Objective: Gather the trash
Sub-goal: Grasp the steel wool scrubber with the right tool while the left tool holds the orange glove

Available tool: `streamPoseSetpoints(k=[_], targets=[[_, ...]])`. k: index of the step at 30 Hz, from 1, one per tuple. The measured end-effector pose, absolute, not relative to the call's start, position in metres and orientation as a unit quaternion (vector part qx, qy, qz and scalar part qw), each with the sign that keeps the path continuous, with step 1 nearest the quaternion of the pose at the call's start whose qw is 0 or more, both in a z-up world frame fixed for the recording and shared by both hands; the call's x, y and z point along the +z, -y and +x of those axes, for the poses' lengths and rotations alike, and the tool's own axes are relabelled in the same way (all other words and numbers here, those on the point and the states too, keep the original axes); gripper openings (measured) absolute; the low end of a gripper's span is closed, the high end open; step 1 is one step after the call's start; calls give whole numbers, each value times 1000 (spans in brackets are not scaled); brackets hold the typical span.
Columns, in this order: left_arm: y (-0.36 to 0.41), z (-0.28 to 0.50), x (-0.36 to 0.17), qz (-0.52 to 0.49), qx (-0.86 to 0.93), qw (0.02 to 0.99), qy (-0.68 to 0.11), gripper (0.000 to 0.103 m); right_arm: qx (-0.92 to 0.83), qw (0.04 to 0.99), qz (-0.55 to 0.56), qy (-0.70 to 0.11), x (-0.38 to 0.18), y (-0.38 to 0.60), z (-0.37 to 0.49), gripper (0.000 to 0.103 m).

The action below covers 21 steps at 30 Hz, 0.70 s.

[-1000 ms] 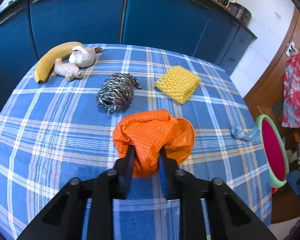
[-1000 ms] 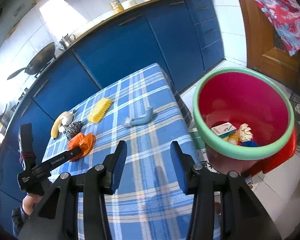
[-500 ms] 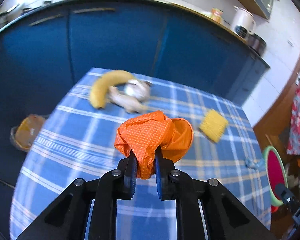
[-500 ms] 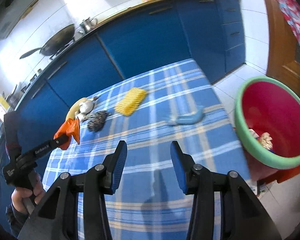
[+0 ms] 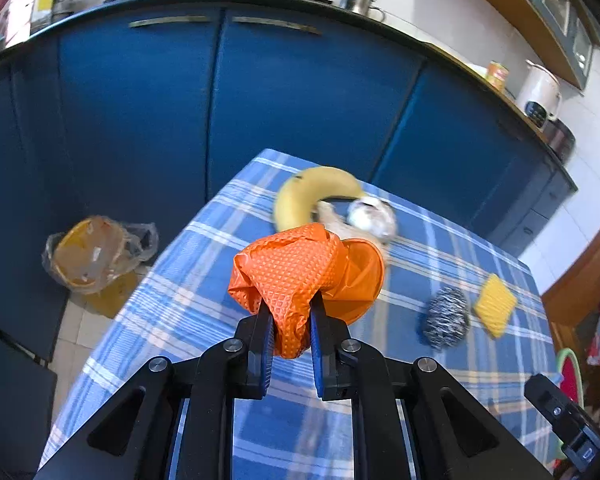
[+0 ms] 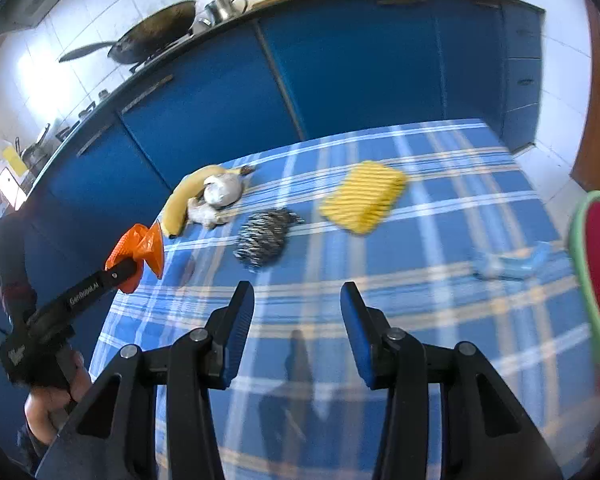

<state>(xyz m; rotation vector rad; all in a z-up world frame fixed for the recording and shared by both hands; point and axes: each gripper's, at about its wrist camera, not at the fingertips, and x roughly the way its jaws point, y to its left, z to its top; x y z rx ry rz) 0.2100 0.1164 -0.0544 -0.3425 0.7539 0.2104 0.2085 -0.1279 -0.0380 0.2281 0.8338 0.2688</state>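
Left wrist: left gripper (image 5: 291,332) is swinging the orange glove (image 5: 300,276) off the table (image 5: 172,304), jaws clamped on it; thin fold risks slipping | Right wrist: right gripper (image 6: 296,320) is panning away from the bin (image 6: 598,276), jaws apart, empty.

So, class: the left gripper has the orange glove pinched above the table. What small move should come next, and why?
Probably carry the orange glove toward the floor bin past the table's left edge: the left gripper is shut on it, and that bin sits close by.
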Motion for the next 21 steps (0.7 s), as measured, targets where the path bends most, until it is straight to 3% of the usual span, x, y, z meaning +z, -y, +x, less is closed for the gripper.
streamPoseSetpoints(k=[3, 10, 21], targets=[[-124, 211, -59, -172, 112, 908, -366, 15, 131, 897, 103, -409, -46, 109, 225, 47], [-134, 215, -69, -191, 109, 900, -376, 15, 127, 894, 90, -420, -63, 81, 261, 58], [-134, 215, -71, -193, 105, 900, -376, 15, 102, 889, 77, -440, -84, 68, 288, 58]])
